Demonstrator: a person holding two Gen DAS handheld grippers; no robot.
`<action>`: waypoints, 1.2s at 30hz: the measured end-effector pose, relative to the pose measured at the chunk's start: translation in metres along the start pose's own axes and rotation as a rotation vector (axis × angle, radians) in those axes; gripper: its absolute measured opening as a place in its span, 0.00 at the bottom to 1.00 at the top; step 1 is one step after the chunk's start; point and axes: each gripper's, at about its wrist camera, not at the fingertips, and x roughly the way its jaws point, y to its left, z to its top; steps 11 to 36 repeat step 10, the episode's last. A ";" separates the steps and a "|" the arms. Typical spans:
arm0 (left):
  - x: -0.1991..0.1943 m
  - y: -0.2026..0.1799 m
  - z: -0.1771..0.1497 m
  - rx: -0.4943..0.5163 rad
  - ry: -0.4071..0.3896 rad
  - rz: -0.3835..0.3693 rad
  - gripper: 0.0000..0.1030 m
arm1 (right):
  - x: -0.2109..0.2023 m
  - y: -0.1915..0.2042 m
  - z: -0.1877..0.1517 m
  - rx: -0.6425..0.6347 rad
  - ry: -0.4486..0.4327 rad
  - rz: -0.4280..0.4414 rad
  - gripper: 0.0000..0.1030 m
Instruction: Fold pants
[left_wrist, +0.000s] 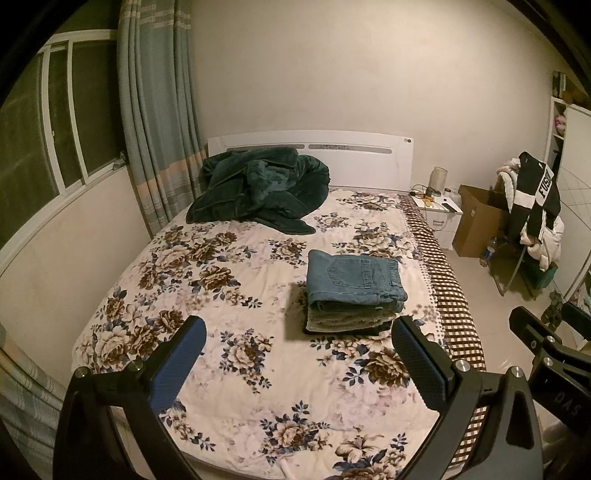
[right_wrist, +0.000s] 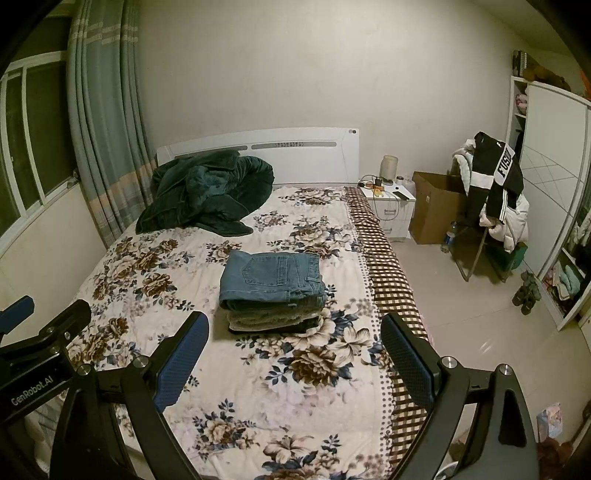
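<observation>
Left wrist view: left gripper (left_wrist: 299, 354) spread wide, grasping nothing, raised above bed (left_wrist: 221, 369). Right wrist view: right gripper (right_wrist: 295, 354) likewise released and clear of fabric. Folded jeans (right_wrist: 272, 280) topping stack of folded garments (right_wrist: 271, 319), right of bed centre, squared for stability. Fold judged complete.

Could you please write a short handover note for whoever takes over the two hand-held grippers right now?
Left hand-held gripper: open, empty, held above the near part of the bed.
Right hand-held gripper: open, empty, beside the left one.
Folded jeans lie on top of a small stack of folded pants mid-bed, toward its right edge.
Done: the jeans look fully folded and stacked.
Left: no unfolded pants in view; the dark green blanket by the headboard is untouched.
</observation>
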 end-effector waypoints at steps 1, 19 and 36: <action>0.000 0.001 0.000 0.000 0.000 0.001 1.00 | 0.000 0.000 0.000 -0.001 0.000 -0.001 0.93; -0.003 0.003 -0.004 -0.002 -0.013 0.011 1.00 | 0.001 -0.001 0.000 -0.002 0.001 0.002 0.93; -0.003 0.003 -0.004 -0.002 -0.013 0.011 1.00 | 0.001 -0.001 0.000 -0.002 0.001 0.002 0.93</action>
